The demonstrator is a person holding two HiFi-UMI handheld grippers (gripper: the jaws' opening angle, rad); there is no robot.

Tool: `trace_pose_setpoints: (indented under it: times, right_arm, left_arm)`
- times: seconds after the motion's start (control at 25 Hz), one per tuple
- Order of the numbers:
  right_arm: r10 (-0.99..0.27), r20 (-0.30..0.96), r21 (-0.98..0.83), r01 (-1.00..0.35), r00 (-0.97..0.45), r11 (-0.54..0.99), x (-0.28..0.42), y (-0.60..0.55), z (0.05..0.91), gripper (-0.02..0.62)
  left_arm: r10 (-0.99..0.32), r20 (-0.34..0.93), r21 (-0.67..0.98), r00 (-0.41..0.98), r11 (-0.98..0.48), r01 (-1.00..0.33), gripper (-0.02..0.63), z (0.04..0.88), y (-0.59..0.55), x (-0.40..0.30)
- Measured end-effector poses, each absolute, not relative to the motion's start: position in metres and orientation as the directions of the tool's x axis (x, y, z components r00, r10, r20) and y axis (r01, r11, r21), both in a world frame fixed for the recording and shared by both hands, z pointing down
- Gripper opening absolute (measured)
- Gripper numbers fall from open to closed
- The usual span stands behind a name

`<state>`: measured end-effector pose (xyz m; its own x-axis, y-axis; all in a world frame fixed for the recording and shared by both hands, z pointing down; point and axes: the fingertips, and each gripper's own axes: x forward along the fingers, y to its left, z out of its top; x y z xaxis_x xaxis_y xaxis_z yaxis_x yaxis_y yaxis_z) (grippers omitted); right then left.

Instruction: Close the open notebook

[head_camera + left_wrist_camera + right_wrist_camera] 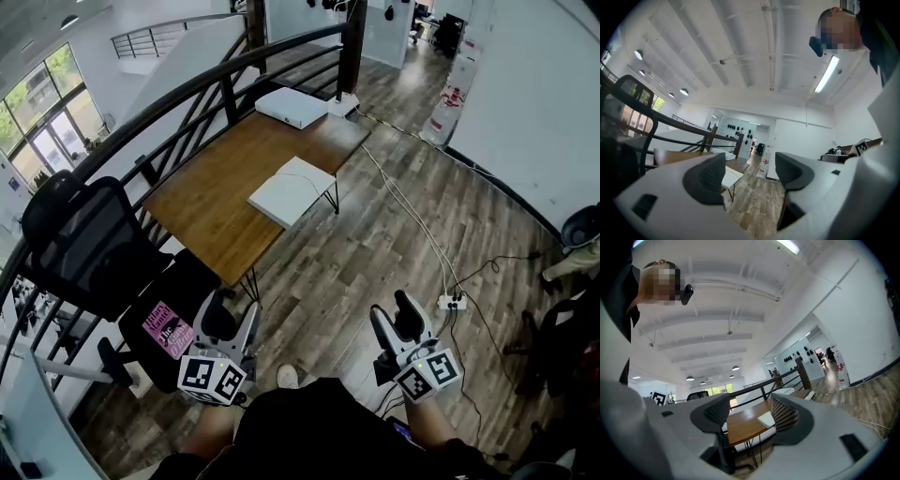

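The left gripper and right gripper are both empty, jaws apart, well short of the tabletop. The notebook lies at its right edge. It is probably light and floppy, so take one cover by its outer edge.

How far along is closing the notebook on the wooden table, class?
Done: nothing; the white notebook lies flat, apparently open, at the table edge. In hand: nothing; the left gripper and right gripper are open, empty, well short of it. Left: approach, then fold it shut.
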<state>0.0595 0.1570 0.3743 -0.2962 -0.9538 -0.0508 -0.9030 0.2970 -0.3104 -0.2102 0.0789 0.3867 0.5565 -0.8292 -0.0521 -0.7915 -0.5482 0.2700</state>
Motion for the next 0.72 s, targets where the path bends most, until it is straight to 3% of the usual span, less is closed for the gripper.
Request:
trace_pose_setpoints:
  times: [0.72]
  right_arm:
    - [-0.965,0.009,-0.275,-0.928,-0.264,0.251,0.019,0.084,0.390,0.232]
  left_arm:
    - [-0.758,0.011,0.329,0.652,-0.613,-0.718,0.334,0.428,0.002,-0.222]
